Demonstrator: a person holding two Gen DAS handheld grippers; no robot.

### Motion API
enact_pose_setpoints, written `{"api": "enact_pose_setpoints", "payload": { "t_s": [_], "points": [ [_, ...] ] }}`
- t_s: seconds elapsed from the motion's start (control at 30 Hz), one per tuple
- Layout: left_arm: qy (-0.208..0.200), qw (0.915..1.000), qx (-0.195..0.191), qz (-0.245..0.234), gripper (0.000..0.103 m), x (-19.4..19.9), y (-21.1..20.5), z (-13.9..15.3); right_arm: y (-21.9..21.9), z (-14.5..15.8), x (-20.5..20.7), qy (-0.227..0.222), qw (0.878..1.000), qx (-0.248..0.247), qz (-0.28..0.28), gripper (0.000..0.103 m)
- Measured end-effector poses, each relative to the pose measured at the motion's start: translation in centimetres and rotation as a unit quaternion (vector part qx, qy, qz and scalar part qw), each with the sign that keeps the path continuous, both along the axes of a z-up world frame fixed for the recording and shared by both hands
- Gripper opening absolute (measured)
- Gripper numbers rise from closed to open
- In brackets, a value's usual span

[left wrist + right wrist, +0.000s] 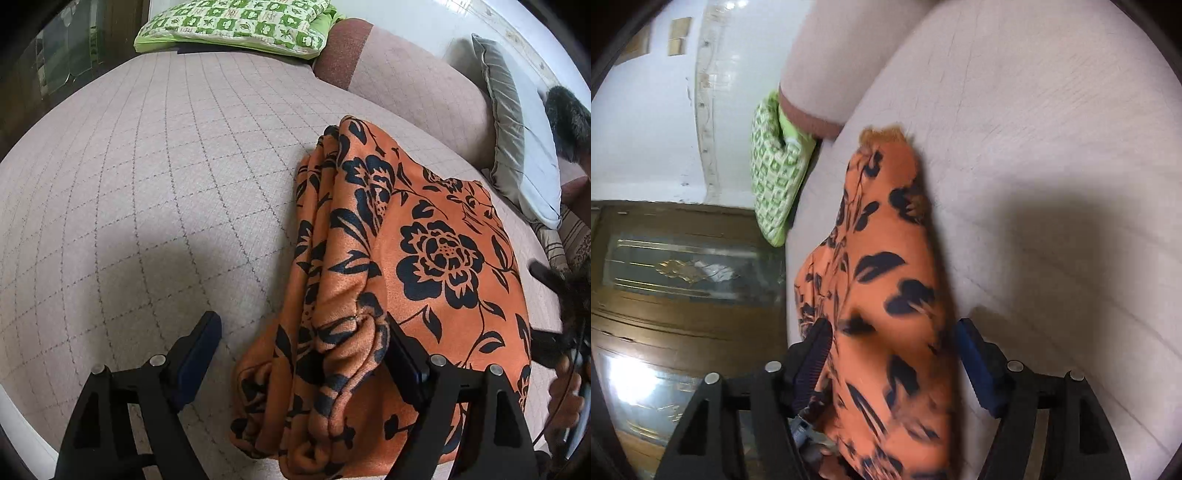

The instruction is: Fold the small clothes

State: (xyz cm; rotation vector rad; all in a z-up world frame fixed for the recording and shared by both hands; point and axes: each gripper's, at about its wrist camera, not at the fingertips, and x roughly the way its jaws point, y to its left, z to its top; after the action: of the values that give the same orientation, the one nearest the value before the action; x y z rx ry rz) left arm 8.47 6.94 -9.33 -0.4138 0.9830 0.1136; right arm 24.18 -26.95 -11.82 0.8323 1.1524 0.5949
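close wrist views sharing garment (406, 258)

Sofa seat (147, 177), pinkish-beige fabric with a thin dark grid pattern, fills most of the left wrist view; same seat (1052, 155) in the right wrist view. Rounded backrest cushion (417, 81) at the far right, same fabric, with a darker reddish-brown end panel (343, 51). Green-and-white patterned pillow (236, 22) lies at the far end of the seat, touching the backrest end; also seen edge-on (775, 177) in the right wrist view. Grey and white pillow (517, 140) leans against the backrest at right. Brown wooden cabinet with decorated glass panels (683, 273) beside the sofa. White wall (646, 110) behind it.
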Motion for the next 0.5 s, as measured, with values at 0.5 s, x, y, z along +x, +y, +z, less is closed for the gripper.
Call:
{"api": "enact_pose_setpoints", "payload": {
  "t_s": [0.5],
  "points": [
    [-0.025, 0.9993, -0.007, 0.025, 0.086, -0.8, 1.0, 1.1, 2.5, 6.6, -3.9, -0.130, 0.979, -0.154, -0.040, 0.057]
  ]
}}
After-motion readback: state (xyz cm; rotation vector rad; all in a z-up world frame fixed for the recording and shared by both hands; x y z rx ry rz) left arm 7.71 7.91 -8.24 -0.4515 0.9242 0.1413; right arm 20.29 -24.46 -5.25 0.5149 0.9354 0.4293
